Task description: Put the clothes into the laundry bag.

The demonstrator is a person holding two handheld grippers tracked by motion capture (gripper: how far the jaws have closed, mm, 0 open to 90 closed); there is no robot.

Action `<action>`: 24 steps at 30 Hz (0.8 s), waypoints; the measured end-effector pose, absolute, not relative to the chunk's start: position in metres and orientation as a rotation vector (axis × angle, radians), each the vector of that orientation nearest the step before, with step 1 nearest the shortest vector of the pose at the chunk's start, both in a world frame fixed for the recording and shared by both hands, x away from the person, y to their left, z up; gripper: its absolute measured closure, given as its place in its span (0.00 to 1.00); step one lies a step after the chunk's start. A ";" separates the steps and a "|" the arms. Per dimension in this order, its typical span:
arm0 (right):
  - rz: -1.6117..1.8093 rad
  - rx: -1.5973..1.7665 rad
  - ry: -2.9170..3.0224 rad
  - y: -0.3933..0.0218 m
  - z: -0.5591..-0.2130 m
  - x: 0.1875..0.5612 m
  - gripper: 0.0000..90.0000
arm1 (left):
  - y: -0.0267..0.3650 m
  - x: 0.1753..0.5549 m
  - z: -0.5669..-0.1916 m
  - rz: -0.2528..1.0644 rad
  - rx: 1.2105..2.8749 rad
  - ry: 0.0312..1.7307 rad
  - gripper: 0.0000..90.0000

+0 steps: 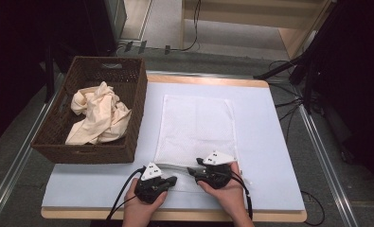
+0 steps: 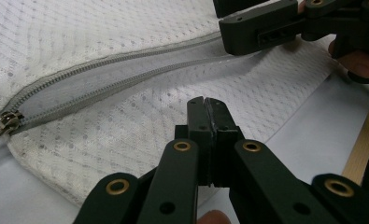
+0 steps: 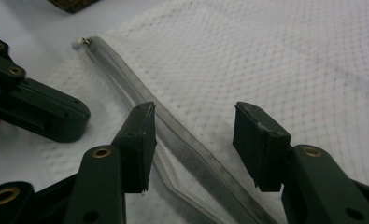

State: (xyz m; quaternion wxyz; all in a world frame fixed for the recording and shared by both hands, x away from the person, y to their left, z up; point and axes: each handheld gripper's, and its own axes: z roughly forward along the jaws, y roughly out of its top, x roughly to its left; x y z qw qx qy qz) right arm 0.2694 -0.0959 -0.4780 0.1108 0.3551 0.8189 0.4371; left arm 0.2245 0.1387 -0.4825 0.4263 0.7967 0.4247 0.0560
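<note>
A white mesh laundry bag (image 1: 196,126) lies flat on the table (image 1: 270,142), its zippered mouth at the near edge, and a wicker basket (image 1: 135,101) holding a crumpled cream cloth (image 1: 99,113) stands just to its left. The zipper (image 2: 121,72) is drawn open along most of its run, the slider (image 2: 3,124) parked at one end. The left claw (image 2: 204,105) has its jaws pressed together just above the lower lip of the mouth; whether any mesh is caught between them I cannot tell. The right claw (image 3: 194,135) stands apart, straddling the zipper tape. The step in hand looks like opening the bag's mouth, probably to load the cloth. Next, the right claw needs to close on the upper lip and lift.
</note>
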 end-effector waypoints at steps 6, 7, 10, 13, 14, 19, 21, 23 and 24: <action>1.231 1.068 2.418 -0.103 -0.485 0.270 0.58 | 0.139 0.225 -0.483 0.131 1.988 1.063 1.00; 1.223 1.062 2.422 -0.103 -0.485 0.270 0.58 | 0.139 0.225 -0.483 0.127 1.985 1.062 1.00; 1.204 1.055 2.414 -0.106 -0.485 0.269 0.61 | 0.139 0.225 -0.483 0.131 1.988 1.063 1.00; 1.148 1.027 2.388 -0.106 -0.485 0.268 0.77 | 0.139 0.225 -0.483 0.131 1.988 1.062 1.00; 1.137 1.027 2.382 -0.106 -0.484 0.267 0.90 | 0.139 0.225 -0.483 0.129 1.986 1.061 1.00; 1.274 1.127 2.313 -0.116 -0.476 0.276 1.00 | 0.139 0.225 -0.483 0.132 1.987 1.060 1.00; 1.301 1.162 2.225 -0.123 -0.469 0.285 1.00 | 0.139 0.224 -0.483 0.140 1.988 1.061 1.00; 1.292 1.204 2.187 -0.127 -0.469 0.297 1.00 | 0.139 0.224 -0.483 0.143 1.988 1.061 1.00; 1.266 1.227 2.193 -0.129 -0.474 0.305 1.00 | 0.139 0.224 -0.483 0.144 1.987 1.061 1.00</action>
